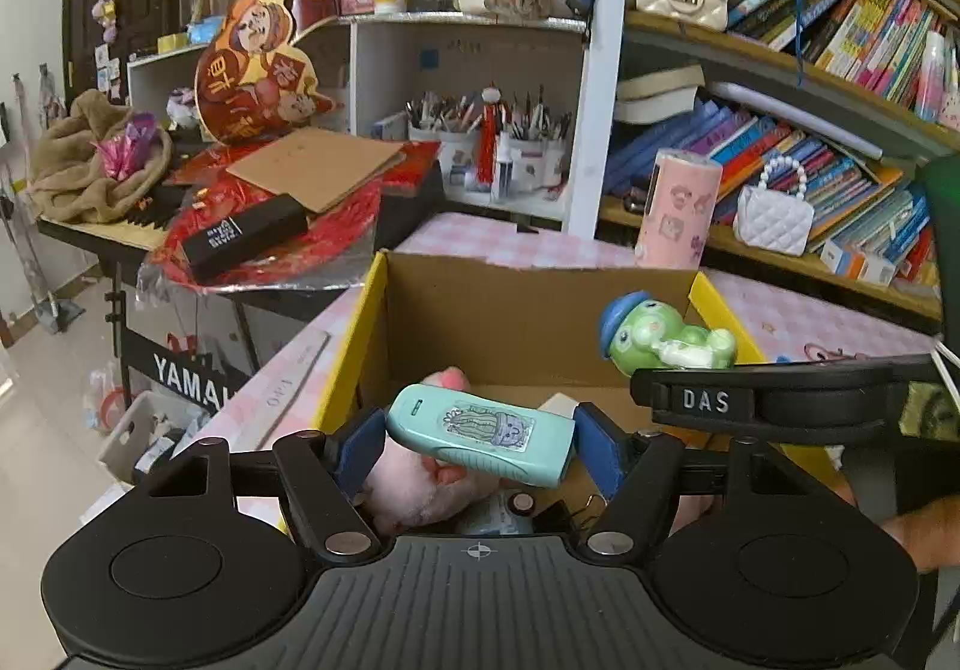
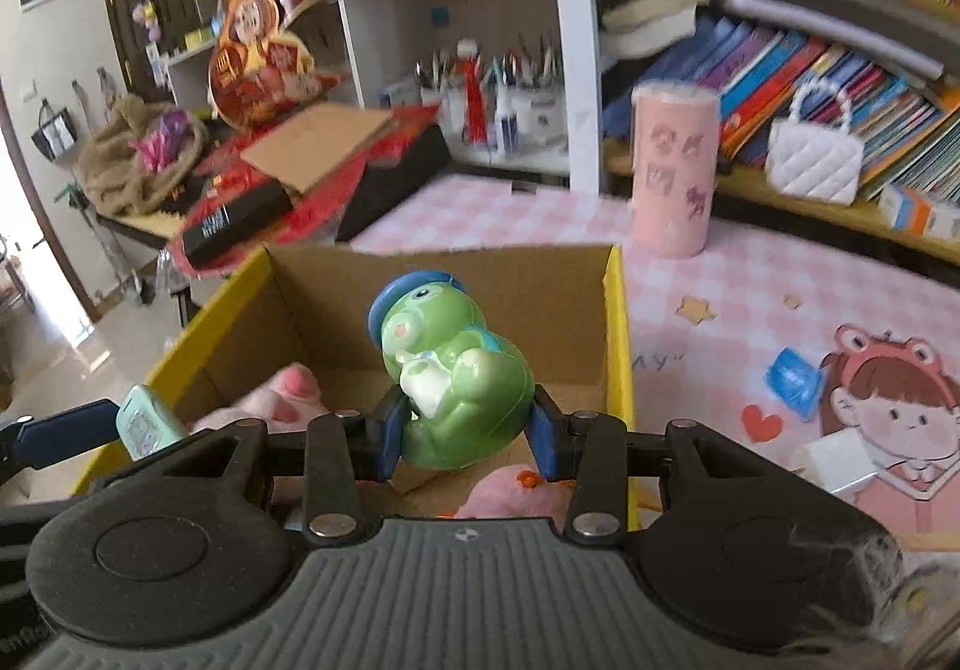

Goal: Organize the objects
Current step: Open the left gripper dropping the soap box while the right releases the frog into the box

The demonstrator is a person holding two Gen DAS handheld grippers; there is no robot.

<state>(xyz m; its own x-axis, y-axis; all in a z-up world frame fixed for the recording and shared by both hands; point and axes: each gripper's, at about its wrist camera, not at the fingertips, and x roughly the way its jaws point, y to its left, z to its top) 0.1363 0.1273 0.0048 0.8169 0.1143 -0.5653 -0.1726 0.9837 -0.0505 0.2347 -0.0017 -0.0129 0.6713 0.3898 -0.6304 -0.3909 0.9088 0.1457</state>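
My left gripper (image 1: 479,445) is shut on a teal case with a cactus sticker (image 1: 480,433) and holds it over the open cardboard box with yellow edges (image 1: 354,346). My right gripper (image 2: 468,433) is shut on a green frog toy with a blue cap (image 2: 450,370) and holds it above the same box (image 2: 618,334). The frog toy also shows at the right of the left wrist view (image 1: 660,334), and the teal case at the left of the right wrist view (image 2: 144,421). A pink plush toy (image 1: 420,484) lies inside the box, below the case.
The box stands on a pink checkered tablecloth (image 2: 750,274). A pink cylinder (image 2: 675,165) stands behind it, and a small blue packet (image 2: 792,382) and a white block (image 2: 840,460) lie to its right. Bookshelves (image 1: 810,129) rise at the back; a cluttered keyboard (image 1: 210,226) stands to the left.
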